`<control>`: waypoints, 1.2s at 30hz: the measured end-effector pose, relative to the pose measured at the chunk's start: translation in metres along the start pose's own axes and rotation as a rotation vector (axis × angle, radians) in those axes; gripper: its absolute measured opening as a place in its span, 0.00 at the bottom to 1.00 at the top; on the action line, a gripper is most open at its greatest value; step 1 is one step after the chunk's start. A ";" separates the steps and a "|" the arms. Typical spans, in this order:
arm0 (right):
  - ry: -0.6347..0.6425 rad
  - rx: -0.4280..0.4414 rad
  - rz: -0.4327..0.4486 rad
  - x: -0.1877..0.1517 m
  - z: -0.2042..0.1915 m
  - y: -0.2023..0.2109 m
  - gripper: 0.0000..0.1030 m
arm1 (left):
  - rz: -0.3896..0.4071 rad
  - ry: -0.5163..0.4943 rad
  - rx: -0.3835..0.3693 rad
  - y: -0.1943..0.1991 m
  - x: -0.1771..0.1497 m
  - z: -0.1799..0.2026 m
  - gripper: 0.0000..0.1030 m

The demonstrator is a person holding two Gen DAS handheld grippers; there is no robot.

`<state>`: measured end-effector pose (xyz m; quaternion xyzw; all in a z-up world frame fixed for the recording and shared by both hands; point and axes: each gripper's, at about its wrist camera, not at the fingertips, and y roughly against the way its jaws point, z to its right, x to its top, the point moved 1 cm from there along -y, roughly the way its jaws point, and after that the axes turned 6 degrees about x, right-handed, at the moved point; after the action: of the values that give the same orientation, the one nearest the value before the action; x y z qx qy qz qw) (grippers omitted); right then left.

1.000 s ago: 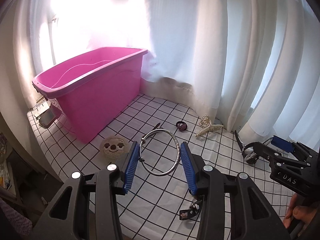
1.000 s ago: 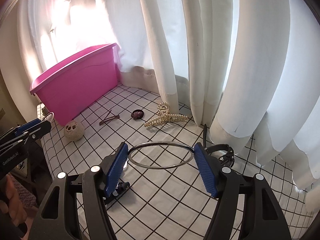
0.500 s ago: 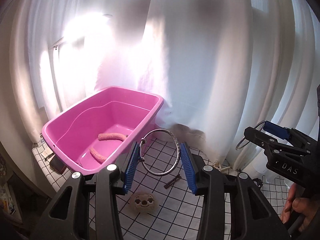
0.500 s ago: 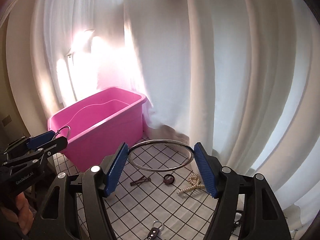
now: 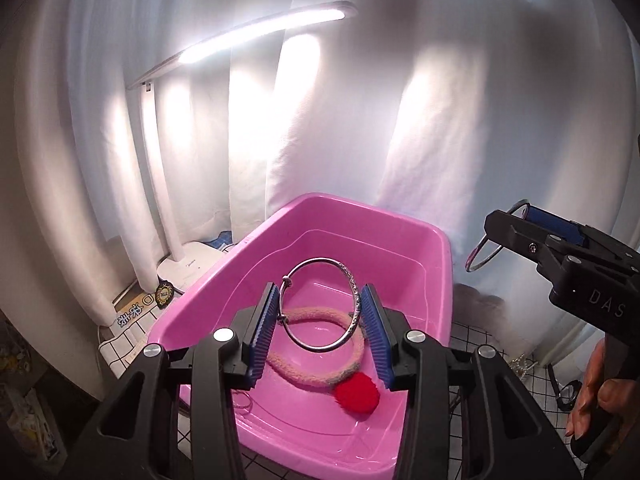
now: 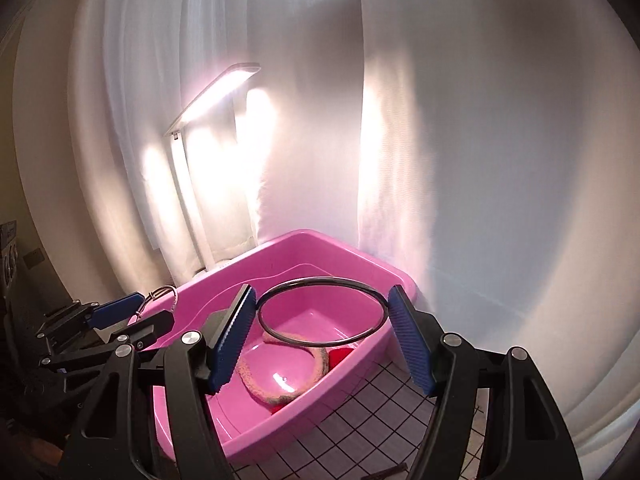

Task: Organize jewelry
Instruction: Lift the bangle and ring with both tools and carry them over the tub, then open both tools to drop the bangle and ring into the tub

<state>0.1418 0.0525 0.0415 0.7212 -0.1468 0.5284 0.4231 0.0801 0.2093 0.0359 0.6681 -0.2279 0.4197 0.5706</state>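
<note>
Both tongs grip bangles above pink bin (image 5: pixel 404 232)

- bench (image 6: pixel 352 432) covered in a white cloth with a black grid
- pink tub (image 5: pixel 400 248) standing on it
- white lamp base (image 5: pixel 192 264) beside the tub

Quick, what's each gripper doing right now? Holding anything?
Left gripper: closed on a thin silver bangle, above the pink tub.
Right gripper: closed on a larger dark metal ring, above the same tub.
</note>
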 end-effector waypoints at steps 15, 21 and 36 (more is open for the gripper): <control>-0.015 -0.024 -0.321 -0.006 0.006 -0.145 0.64 | -0.299 0.090 0.000 -0.096 -0.025 -0.044 0.40; -0.037 -0.057 -0.375 -0.007 0.018 -0.167 0.64 | -0.342 0.084 0.026 -0.106 -0.026 -0.044 0.41; -0.089 -0.065 -0.399 -0.005 0.029 -0.177 0.73 | -0.315 0.073 0.049 -0.099 -0.021 -0.046 0.74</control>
<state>0.2747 0.1352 -0.0457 0.7446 -0.0365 0.3968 0.5355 0.1322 0.2736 -0.0376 0.6937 -0.0891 0.3545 0.6206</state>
